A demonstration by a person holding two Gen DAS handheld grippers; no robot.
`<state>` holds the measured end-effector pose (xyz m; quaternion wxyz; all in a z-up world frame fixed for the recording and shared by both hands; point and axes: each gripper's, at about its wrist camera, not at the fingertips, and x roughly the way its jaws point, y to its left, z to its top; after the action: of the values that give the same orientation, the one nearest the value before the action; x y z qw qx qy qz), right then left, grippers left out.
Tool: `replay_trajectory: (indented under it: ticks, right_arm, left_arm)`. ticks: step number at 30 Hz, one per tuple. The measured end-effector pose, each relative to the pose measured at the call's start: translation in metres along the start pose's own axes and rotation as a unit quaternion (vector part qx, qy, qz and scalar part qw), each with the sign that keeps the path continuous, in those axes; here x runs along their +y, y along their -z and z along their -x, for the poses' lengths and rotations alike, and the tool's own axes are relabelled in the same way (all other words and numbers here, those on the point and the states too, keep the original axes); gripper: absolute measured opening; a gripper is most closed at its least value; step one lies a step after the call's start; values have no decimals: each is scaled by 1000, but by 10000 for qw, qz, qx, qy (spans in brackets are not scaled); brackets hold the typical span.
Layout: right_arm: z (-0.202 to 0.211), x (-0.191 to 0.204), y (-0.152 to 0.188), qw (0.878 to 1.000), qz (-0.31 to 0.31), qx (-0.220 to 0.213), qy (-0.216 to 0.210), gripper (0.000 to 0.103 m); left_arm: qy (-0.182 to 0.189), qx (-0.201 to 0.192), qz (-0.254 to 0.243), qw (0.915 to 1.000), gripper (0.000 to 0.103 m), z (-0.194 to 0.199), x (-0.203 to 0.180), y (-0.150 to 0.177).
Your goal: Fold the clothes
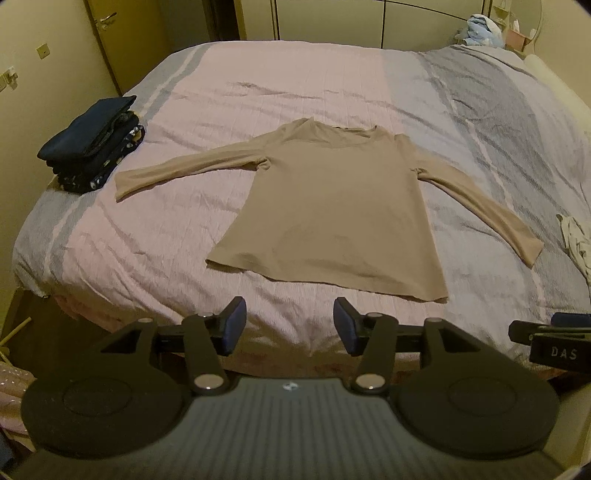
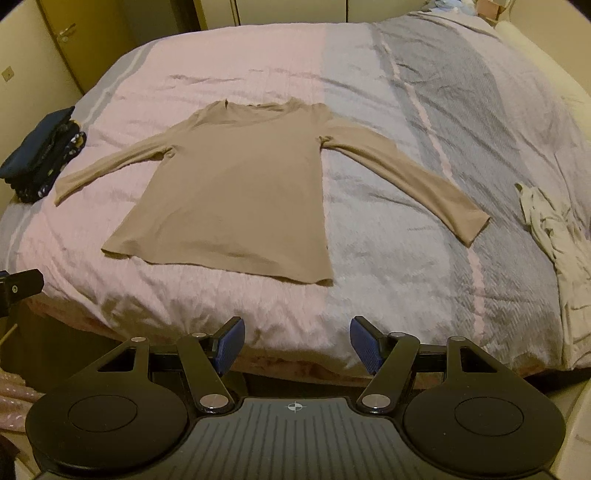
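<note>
Nearest the cameras, the left tool (image 1: pixel 289 325) hangs above the near edge of the bed (image 1: pixel 155 236), its blue-padded fingers (image 1: pixel 233 325) spread wide with nothing between them. The right tool (image 2: pixel 297 345) sits likewise over the same edge, jaws apart and empty; part of it shows at the right border of the left wrist view.

Just beyond both tools, a beige long-sleeved top (image 1: pixel 332 206) lies flat on the striped pink and grey bedcover, hem toward the cameras, neckline away, both sleeves spread outward and angled down. Neither tool touches it.

To the right, near the bed's side, a crumpled pale garment (image 2: pixel 554 225) lies apart from the right sleeve's cuff. At the bed's left edge, beyond the left cuff, rests a stack of folded dark clothes (image 1: pixel 92 144). Farthest off stand cupboard doors (image 1: pixel 332 18).
</note>
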<state>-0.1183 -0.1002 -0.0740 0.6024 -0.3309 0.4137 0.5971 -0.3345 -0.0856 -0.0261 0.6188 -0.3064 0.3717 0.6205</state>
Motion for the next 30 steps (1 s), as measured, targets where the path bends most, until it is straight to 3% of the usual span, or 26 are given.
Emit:
replay_trajectory:
  ticks: [15, 30]
  right_arm:
    - [11, -24, 10, 9998, -175, -80, 10, 67]
    - [1, -46, -22, 9989, -333, -279, 157, 67]
  left_arm:
    - [-1, -87, -116, 9999, 51, 10, -22, 8]
    - [169, -63, -334, 9993, 51, -26, -35, -25]
